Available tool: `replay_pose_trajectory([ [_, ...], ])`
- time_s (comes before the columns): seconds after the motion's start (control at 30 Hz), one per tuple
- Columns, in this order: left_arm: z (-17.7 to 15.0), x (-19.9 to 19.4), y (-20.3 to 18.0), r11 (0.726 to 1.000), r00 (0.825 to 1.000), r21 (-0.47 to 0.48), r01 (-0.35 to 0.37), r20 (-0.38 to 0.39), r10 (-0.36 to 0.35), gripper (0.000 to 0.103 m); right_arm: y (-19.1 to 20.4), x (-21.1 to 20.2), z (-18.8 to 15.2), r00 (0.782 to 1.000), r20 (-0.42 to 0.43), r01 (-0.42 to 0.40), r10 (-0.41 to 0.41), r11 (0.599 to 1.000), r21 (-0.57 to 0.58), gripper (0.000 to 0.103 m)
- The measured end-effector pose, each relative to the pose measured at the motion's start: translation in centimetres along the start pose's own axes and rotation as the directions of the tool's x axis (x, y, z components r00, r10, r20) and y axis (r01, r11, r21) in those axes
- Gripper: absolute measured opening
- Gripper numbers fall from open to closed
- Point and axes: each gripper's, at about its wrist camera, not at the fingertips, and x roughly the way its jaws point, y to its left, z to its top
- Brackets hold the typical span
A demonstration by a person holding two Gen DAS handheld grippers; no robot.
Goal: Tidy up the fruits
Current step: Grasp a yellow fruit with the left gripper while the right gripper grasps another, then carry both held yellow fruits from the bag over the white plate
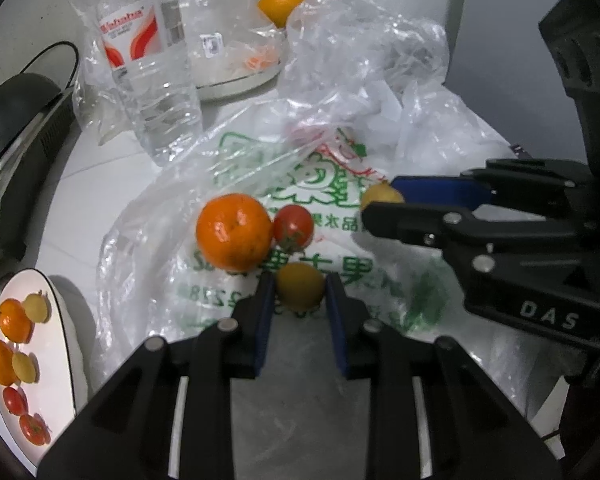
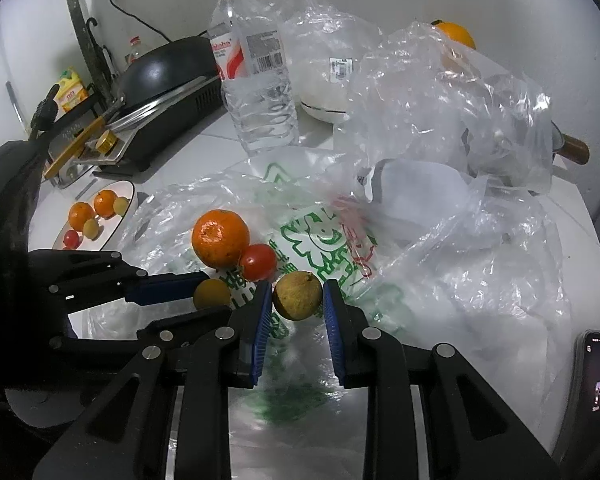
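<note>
Between the blue pads of my left gripper (image 1: 300,280) sits a small yellow fruit (image 1: 300,294), low over a green-printed plastic bag (image 1: 236,160); the gripper is shut on it. My right gripper (image 2: 297,287) is shut on a yellow-brown fruit (image 2: 298,298) close beside it. Each gripper shows in the other view: the right gripper (image 1: 380,198) at the right, the left gripper (image 2: 214,296) at the left. A tangerine (image 1: 234,232) and a red tomato (image 1: 293,226) lie touching on the bag just beyond both grippers. The white plate (image 1: 62,312) at the left holds several tangerines, yellow fruits and tomatoes.
A clear water bottle (image 2: 256,80) stands behind the bag, with crumpled clear plastic (image 2: 440,100) to its right and another orange (image 2: 458,36) at the back. A black cooker (image 2: 168,76) is at the far left. A phone (image 2: 598,372) lies by the right edge.
</note>
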Motion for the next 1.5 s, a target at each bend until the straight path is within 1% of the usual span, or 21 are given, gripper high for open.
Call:
replay_pose_trajectory([
  [0.5, -0.8, -4.9, -0.3, 1.0, 0.995, 0.02, 0.022, 0.096, -0.023, 0.026, 2.5, -1.6, 0.3, 1.0, 0.015, 0.022, -0.021, 0.999, -0.029, 0.028],
  [0.7, -1.5, -6.4, 0.6, 1.0, 0.992, 0.01, 0.021, 0.124, -0.022, 0.026, 4.5, -2.4, 0.7, 0.999, 0.032, 0.031, -0.029, 0.998, -0.046, 0.028],
  [1.07, -3.6, -9.1, 2.9, 1.0, 0.987, -0.023, 0.014, 0.159, -0.01, 0.026, 8.0, -3.0, 1.4, 0.998, 0.046, 0.04, -0.036, 0.996, -0.078, 0.028],
  [1.5, -5.6, -10.4, 5.7, 0.998, 0.985, -0.064, 0.025, 0.173, -0.014, 0.026, 11.9, -2.7, 1.9, 0.998, 0.04, 0.052, -0.048, 0.991, -0.12, 0.028],
])
